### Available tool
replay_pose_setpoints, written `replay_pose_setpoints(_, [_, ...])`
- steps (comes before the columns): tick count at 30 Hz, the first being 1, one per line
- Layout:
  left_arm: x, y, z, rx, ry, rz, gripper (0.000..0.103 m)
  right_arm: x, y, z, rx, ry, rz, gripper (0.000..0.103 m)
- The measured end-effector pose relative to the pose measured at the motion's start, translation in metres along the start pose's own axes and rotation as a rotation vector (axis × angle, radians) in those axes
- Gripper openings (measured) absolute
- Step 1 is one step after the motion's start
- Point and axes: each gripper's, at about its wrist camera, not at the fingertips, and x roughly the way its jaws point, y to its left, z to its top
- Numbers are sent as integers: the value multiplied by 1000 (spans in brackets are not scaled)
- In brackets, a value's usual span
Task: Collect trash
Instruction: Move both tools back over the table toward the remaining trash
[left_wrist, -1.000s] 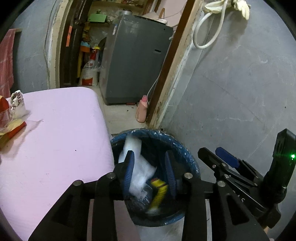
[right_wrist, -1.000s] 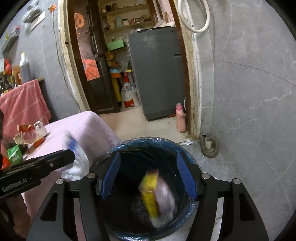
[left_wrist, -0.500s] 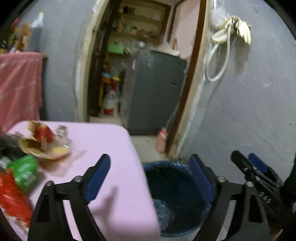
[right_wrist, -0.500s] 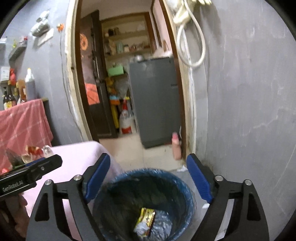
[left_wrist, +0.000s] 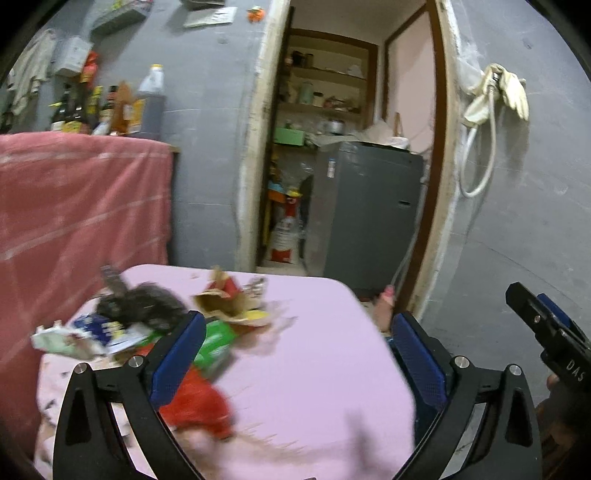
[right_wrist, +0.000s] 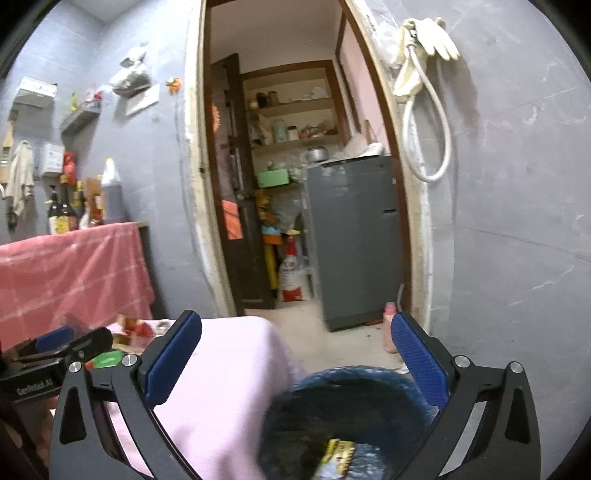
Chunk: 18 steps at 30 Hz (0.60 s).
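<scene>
Holding both claws apart, I am looking from each wrist at a grey-walled room with an open doorway. My left claw (left_wrist: 295, 354) is opening wide, its blue pads spread with nothing between them, and it is pointing over a pink-covered surface (left_wrist: 317, 373). The trash is lying in a blurred heap on the left part of that surface: a red wrapper (left_wrist: 199, 406) nearest me, a green packet (left_wrist: 216, 343), a torn brown and red carton (left_wrist: 229, 302), a crumpled black bag (left_wrist: 144, 306), and a white and blue wrapper (left_wrist: 88, 332) whose print I cannot read.

My right claw (right_wrist: 295, 354) is also opening, pads spread and empty. It is hanging above a bin with a blue liner (right_wrist: 354, 413) standing just beside the surface's edge. A yellow wrapper (right_wrist: 334, 458) is lying inside the bin; its writing is too blurred to read.

Each view is catching the other claw's body at its edge. On one I am reading "GenRobot.AI"; on the other only the letters "DAS".
</scene>
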Motion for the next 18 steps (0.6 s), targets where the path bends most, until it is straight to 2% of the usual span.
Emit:
replay_pose_setpoints(7, [-34, 47, -13, -28, 19, 79, 99, 2, 41, -8, -3, 34, 79, 103])
replay_pose_setpoints(18, [-57, 120, -38, -68, 116, 169, 99, 15, 95, -26, -46, 128, 185, 103])
